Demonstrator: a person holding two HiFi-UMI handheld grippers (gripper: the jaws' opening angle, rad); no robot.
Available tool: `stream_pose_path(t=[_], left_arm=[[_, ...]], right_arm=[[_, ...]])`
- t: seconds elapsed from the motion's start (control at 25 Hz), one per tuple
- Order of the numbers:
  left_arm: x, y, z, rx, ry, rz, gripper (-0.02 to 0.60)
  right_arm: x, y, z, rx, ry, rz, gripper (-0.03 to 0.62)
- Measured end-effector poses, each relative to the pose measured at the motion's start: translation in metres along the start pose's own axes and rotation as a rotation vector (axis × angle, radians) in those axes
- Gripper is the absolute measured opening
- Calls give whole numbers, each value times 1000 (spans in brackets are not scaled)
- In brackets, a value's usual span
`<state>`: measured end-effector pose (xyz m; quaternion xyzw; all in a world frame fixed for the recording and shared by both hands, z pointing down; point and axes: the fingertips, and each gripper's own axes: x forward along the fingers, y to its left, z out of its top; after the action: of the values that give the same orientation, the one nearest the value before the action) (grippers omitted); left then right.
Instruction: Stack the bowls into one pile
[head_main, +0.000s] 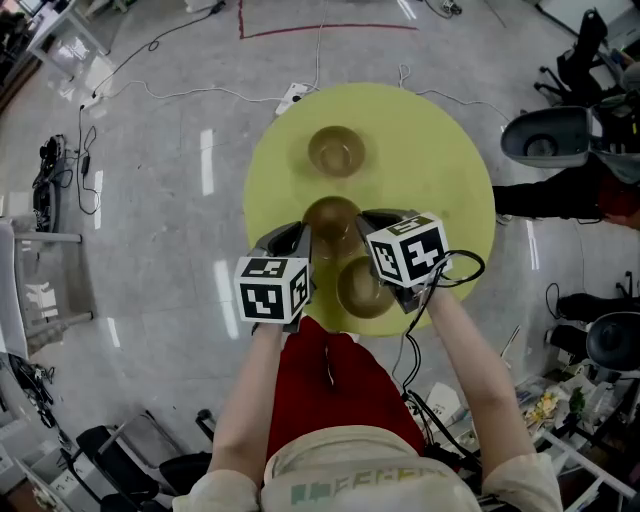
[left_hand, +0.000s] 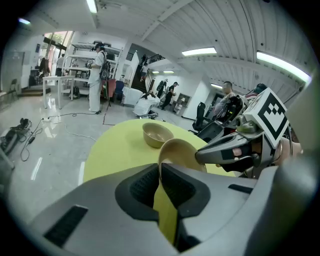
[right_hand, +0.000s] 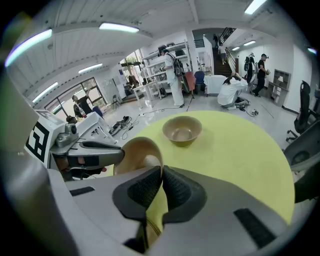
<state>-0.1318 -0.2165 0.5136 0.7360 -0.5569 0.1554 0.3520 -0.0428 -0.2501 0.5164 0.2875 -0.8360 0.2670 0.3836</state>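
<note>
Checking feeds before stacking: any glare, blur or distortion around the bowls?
Head view: light streaks glare on the floor, yellow table evenly lit, far bowl sharp. Left gripper view: fisheye bending, black corners, held bowl clear in the left gripper. Right gripper view: same fisheye, right gripper on that bowl's rim, no blur.

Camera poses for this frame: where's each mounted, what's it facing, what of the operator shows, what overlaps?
Head view: on the head, steeply down at the yellow table; forearms, left gripper, right gripper show.
Left gripper view: on the left gripper, along its jaws, shut on the rim of the held bowl; the right gripper shows at right.
Right gripper view: mirrored; jaws shut on the same rim, left gripper at left.
Shared: both gripper views see the held bowl and the far bowl beyond.
</note>
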Motion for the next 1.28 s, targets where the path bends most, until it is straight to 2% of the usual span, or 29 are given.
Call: stream_pose_path(t=[0.6, 0.92, 1.28], left_arm=[[-27, -34, 24, 86, -71, -6, 28], [-49, -68, 24, 133, -100, -29, 28], [-72, -108, 7, 180, -116, -53, 28]], right_arm=[[-52, 5, 7, -21, -150, -53, 43], [-91, 8, -7, -10, -203, -79, 41], [-131, 13, -36, -1, -244, -101, 41]])
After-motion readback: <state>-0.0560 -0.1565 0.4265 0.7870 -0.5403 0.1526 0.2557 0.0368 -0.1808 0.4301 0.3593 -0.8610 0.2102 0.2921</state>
